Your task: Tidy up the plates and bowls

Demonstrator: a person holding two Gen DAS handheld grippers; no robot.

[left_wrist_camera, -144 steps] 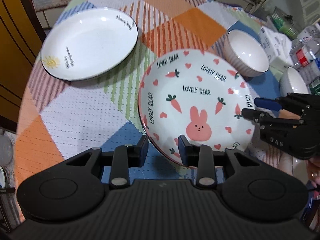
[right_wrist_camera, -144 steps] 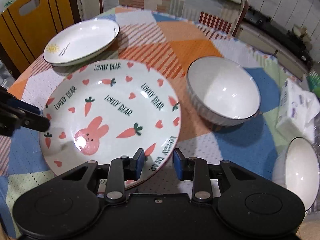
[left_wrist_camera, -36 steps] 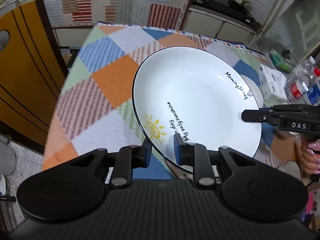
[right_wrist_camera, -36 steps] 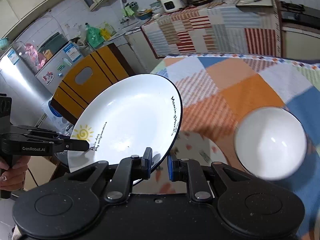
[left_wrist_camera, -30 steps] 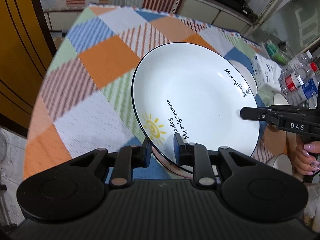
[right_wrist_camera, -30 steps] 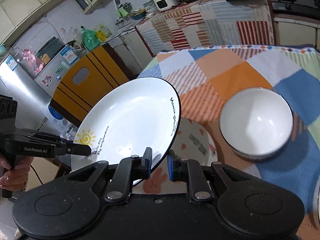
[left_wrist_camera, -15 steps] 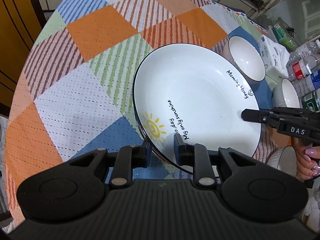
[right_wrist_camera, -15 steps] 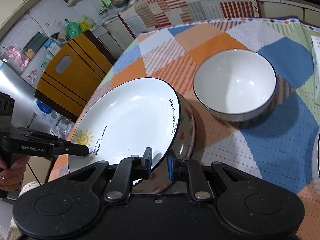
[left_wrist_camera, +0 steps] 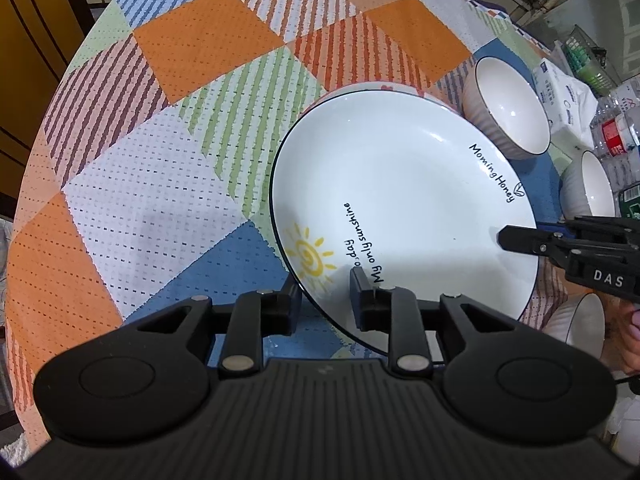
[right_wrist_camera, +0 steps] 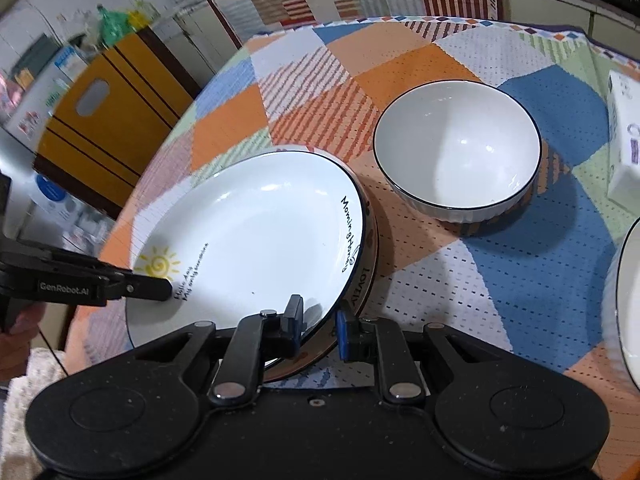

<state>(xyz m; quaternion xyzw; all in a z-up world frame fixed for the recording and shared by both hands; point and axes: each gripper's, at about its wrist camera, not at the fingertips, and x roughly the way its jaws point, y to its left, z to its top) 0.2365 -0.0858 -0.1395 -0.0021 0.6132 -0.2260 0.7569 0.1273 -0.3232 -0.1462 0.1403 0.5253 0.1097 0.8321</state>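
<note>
Both tools, left tool (left_wrist_camera: 324, 292) opening and right tool (right_wrist_camera: 318, 320), pinch the sun plate (left_wrist_camera: 400, 208), seemingly atop the carrot plate (right_wrist_camera: 366, 284); a bowl (right_wrist_camera: 456, 148) stands near.

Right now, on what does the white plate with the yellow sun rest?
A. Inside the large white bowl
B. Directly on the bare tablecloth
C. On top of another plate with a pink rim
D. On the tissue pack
C: in the right wrist view the sun plate sits on the pink-rimmed plate, whose edge with dark lettering shows beneath it.
</note>
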